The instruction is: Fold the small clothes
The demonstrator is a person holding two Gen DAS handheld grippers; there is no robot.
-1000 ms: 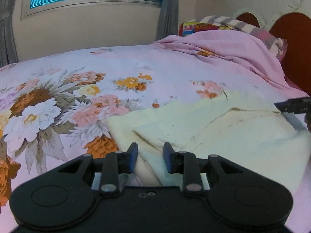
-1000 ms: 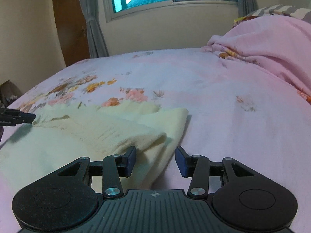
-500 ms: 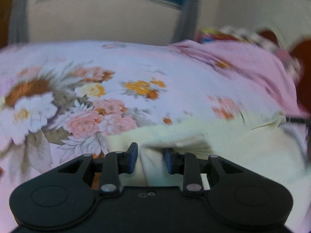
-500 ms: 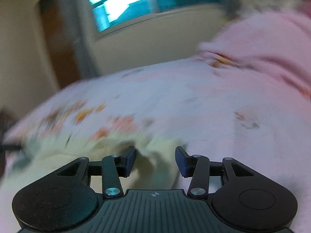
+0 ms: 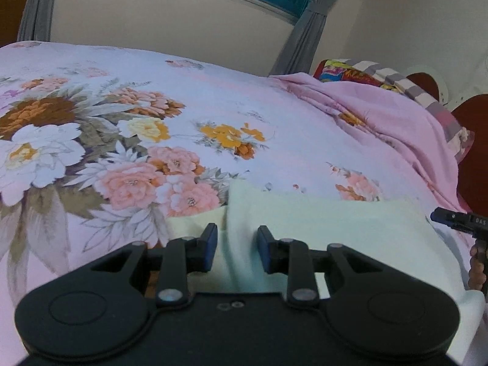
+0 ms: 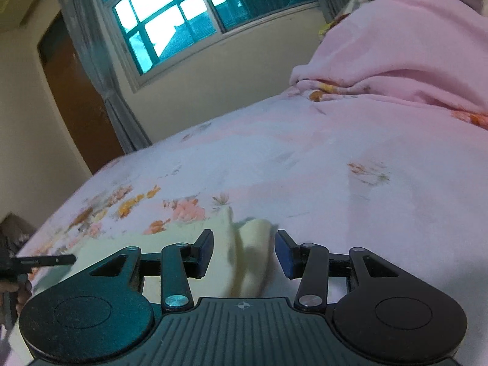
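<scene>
A pale yellow garment (image 5: 320,222) lies flat on the floral bedsheet (image 5: 122,140), one layer folded over another with a straight far edge. My left gripper (image 5: 236,244) is low over its near left part. Its jaws are closing, and the fold edge runs between them without the pads pressing it. In the right wrist view the garment (image 6: 146,242) ends in a raised, bunched corner between the fingers of my right gripper (image 6: 244,248), which stands open with a gap on its right side. The tip of each gripper shows at the edge of the other's view.
A heaped pink blanket (image 5: 381,116) and striped pillows (image 5: 405,88) lie at the head of the bed by the wooden headboard (image 5: 475,158). A window with grey curtains (image 6: 183,21) and a wooden door (image 6: 76,97) are beyond the bed.
Both grippers have shifted across the bed and rolled, tilting the views. The garment's wrinkled folds now look flatter, and its edge sits further between my left fingers.
</scene>
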